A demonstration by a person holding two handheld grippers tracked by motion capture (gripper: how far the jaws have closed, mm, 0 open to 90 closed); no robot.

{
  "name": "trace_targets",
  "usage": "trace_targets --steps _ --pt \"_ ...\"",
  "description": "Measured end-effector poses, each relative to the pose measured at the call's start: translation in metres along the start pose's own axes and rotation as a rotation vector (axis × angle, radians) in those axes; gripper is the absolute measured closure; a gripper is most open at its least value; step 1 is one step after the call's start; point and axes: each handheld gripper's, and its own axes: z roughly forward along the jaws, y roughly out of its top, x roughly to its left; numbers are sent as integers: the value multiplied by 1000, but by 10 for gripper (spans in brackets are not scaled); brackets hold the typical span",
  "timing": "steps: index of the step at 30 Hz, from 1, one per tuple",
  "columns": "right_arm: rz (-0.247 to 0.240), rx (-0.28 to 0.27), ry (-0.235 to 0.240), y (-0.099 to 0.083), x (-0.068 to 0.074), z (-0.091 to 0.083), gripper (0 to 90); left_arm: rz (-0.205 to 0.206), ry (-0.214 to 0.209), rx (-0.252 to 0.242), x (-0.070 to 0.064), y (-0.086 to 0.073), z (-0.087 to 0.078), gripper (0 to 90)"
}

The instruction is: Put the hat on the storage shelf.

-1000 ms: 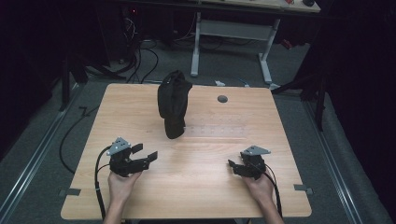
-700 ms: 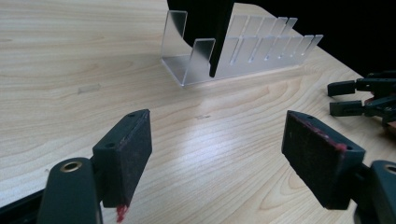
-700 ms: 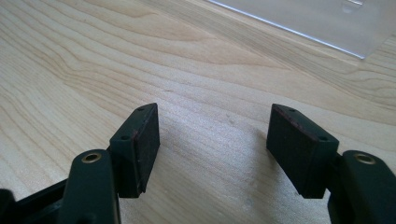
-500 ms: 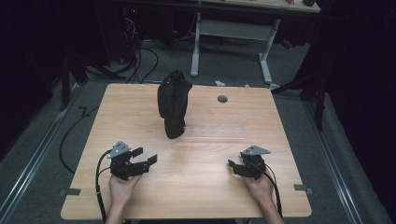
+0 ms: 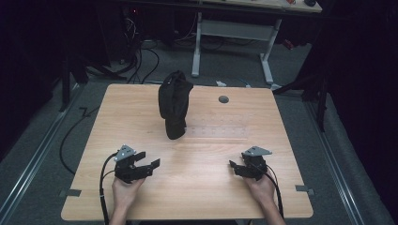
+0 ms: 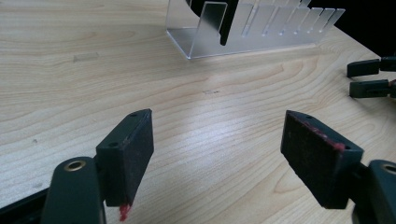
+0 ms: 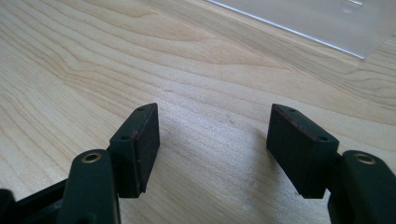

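A dark cloth bag (image 5: 174,108) stands near the middle of the wooden surface (image 5: 202,183), its lower part hidden. It sits in a clear slotted rack (image 6: 252,25), plain from the left gripper view, faint from above. Left gripper (image 5: 146,168) and right gripper (image 5: 236,168) rest near the front edge, well apart from it, jaws apart and empty.
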Motion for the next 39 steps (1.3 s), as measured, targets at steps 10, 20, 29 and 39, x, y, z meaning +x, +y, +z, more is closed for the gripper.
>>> trace_targets --steps 10,20,29,39 --pt "0 0 0 0 0 0 348 46 34 15 2 -10 6 260" --pt "-3 -1 -1 0 0 0 348 93 68 33 2 -24 14 260" --pt "-2 -1 0 0 0 0 349 149 101 22 3 -35 18 260" --pt "-5 -1 -1 0 0 0 348 217 179 54 1 -44 27 257"
